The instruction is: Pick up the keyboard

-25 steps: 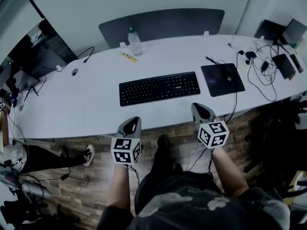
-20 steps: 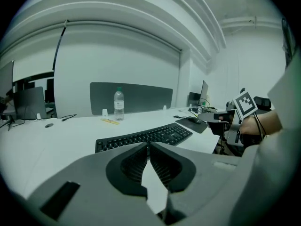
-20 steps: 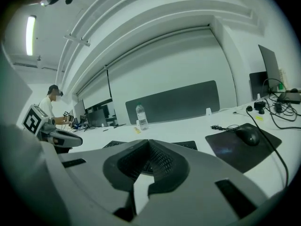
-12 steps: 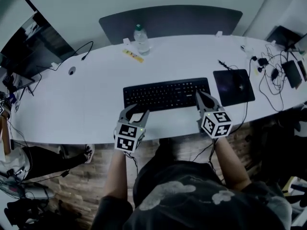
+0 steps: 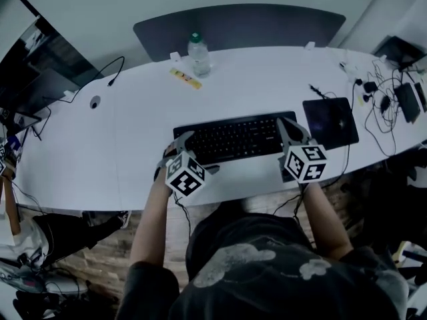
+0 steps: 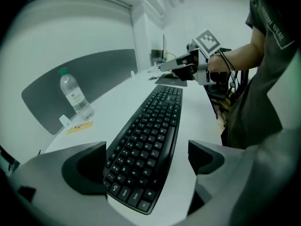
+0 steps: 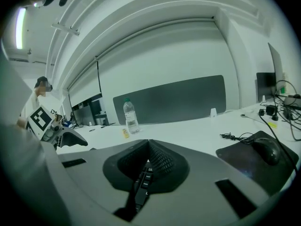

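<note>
Evidently nothing is lifted yet — the keyboard (image 5: 230,139) lies flat on the desk (image 5: 133,142), its left end between the left gripper's (image 6: 146,150) wide-apart jaws, while the right gripper (image 7: 148,144) — jaws closed, seemingly empty — sits over its right end.

A black keyboard (image 5: 230,137) lies on the white desk (image 5: 127,139). The left gripper (image 5: 181,151) is at its left end and the right gripper (image 5: 291,132) at its right end, just beside a dark mouse pad (image 5: 330,123).
</note>
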